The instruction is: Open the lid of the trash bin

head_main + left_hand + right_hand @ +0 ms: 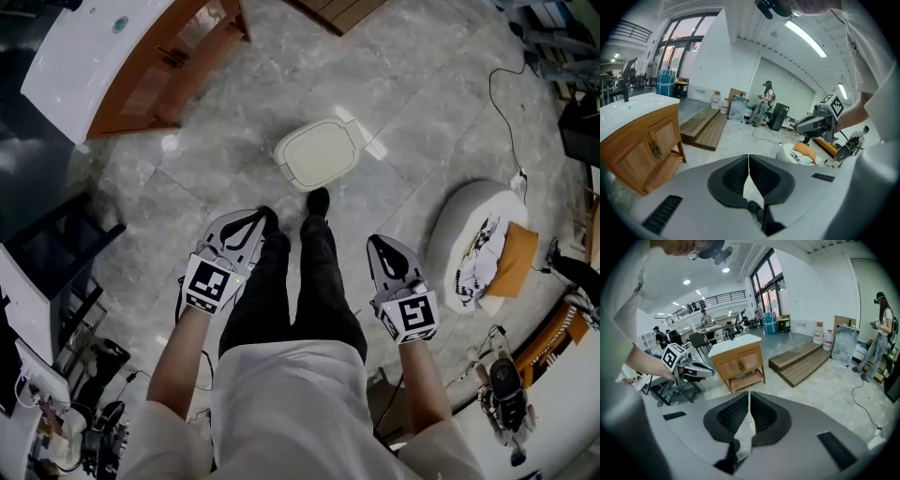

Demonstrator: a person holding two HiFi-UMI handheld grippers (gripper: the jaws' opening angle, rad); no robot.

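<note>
Item 1, bin (319,155): white, with rounded corners. I see it only in the head view, standing on the grey stone floor (422,94) straight ahead of the person. Its lid is down and flat. The toe of a dark shoe (318,200) lies just beside its near edge. No tool touches it.

Item 2, left gripper (263,217): I hold it low over the left leg, tips pointing toward the bin but short of it. In its own view the jaws meet at the tips, with a thin slit of floor showing below them. It grips nothing.

Item 3, right gripper (377,243): I hold it over the right leg, level with the left and well apart from it. In its own view the jaws are pressed together at the tips. There is nothing between them.

Item 4, cabinet (155,70): wooden, with a white top, on the floor to the left and beyond the bin.

Item 5, cushion (467,230): white and round, to the right of the bin, with an orange cloth (514,260) lying on it.

Item 6, cable (500,103): black, trailing across the floor toward the cushion.

Item 7, steps (801,361): low wooden planks, farther off than the cabinet in the right gripper view.
</note>
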